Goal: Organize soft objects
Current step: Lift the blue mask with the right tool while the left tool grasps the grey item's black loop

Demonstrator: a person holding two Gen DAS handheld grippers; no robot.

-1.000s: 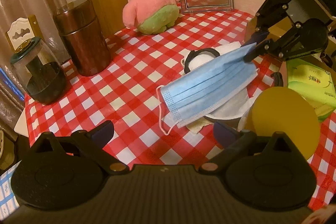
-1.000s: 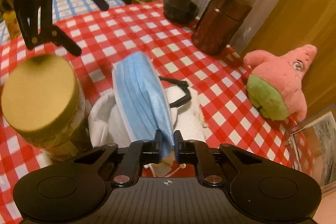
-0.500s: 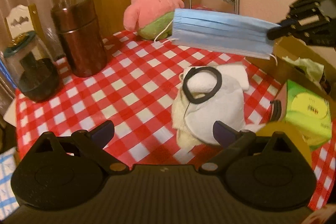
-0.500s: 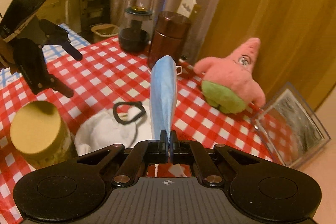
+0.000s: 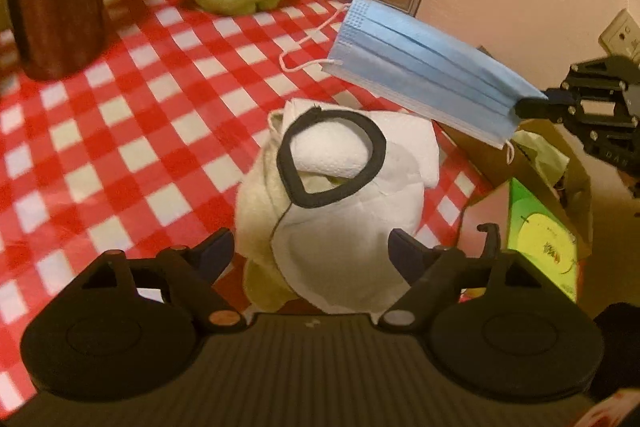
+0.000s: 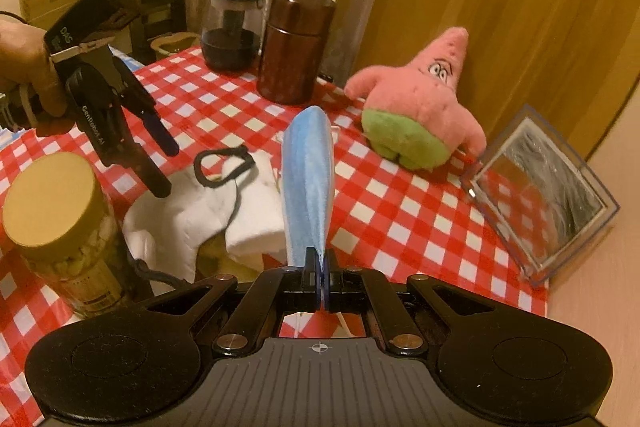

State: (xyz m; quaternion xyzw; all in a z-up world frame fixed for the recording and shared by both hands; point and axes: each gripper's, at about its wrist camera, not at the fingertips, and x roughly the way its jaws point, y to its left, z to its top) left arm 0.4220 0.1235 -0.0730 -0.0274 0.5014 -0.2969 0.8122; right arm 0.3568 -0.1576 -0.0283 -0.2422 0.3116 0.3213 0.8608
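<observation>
My right gripper (image 6: 319,263) is shut on one end of a blue face mask (image 6: 309,183) and holds it in the air above the checked table; the mask also shows in the left wrist view (image 5: 424,75), with the right gripper (image 5: 532,105) at its right end. My left gripper (image 5: 310,251) is open and empty, low over a white mask with a black strap (image 5: 340,187) lying on a pale cloth; it also shows in the right wrist view (image 6: 160,167), above that white mask (image 6: 208,203). A pink star plush (image 6: 420,115) sits at the back.
A red-and-white checked table (image 6: 400,211). A brown canister (image 6: 294,47) and a dark glass jar (image 6: 230,31) stand at the back. A gold-lidded jar (image 6: 56,227) stands at the front left. A clear picture frame (image 6: 536,195) stands on the right. A green box (image 5: 540,239) sits in a carton off the table's edge.
My right gripper lifted the blue mask off the white mask pile and carried it to the right. My left gripper moved forward and down over the white mask.
</observation>
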